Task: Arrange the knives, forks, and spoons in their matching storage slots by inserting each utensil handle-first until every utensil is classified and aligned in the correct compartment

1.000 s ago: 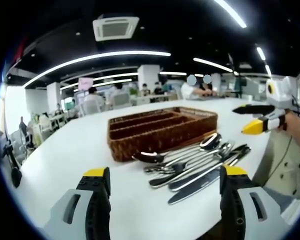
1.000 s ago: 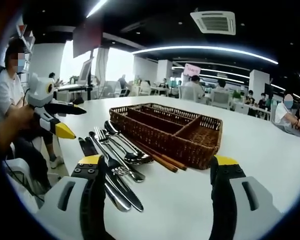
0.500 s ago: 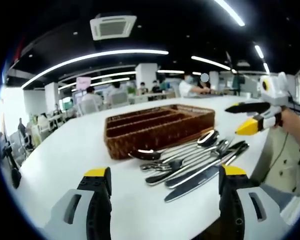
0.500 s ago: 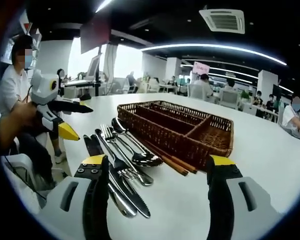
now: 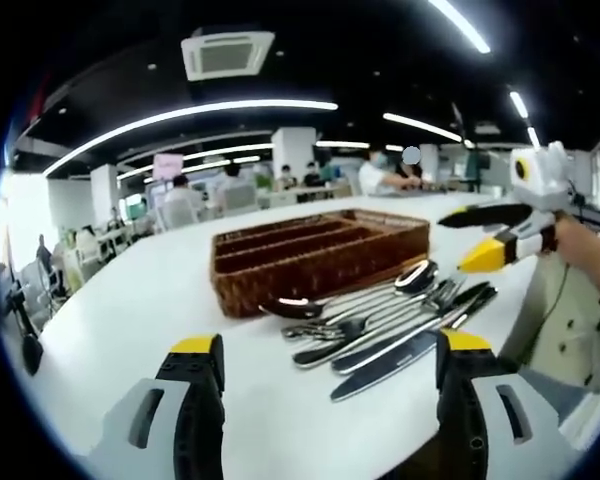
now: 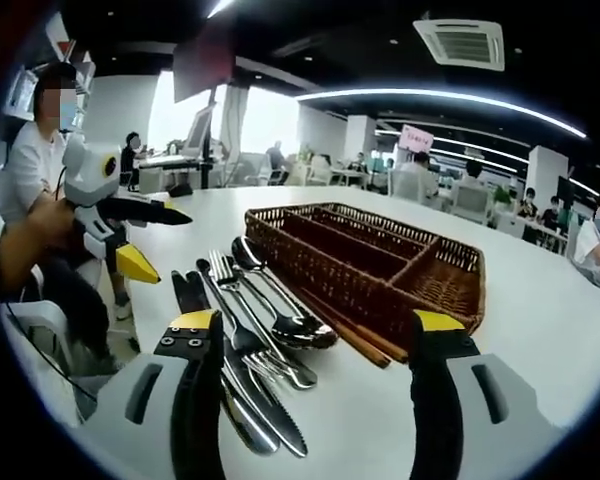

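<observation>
Knives [image 5: 410, 348], forks [image 5: 380, 318] and spoons [image 5: 350, 297] lay bunched on the white table [image 5: 130, 310], just beside the near long side of the wicker tray [image 5: 315, 247], whose compartments looked bare. Wooden chopsticks [image 6: 345, 333] lay between tray and cutlery. Left gripper [image 5: 320, 350] held above the table, near the cutlery, jaws spread, nothing grasped. Right gripper [image 6: 315, 330] likewise, jaws apart and released, over the knife blades. People sat at far desks.
</observation>
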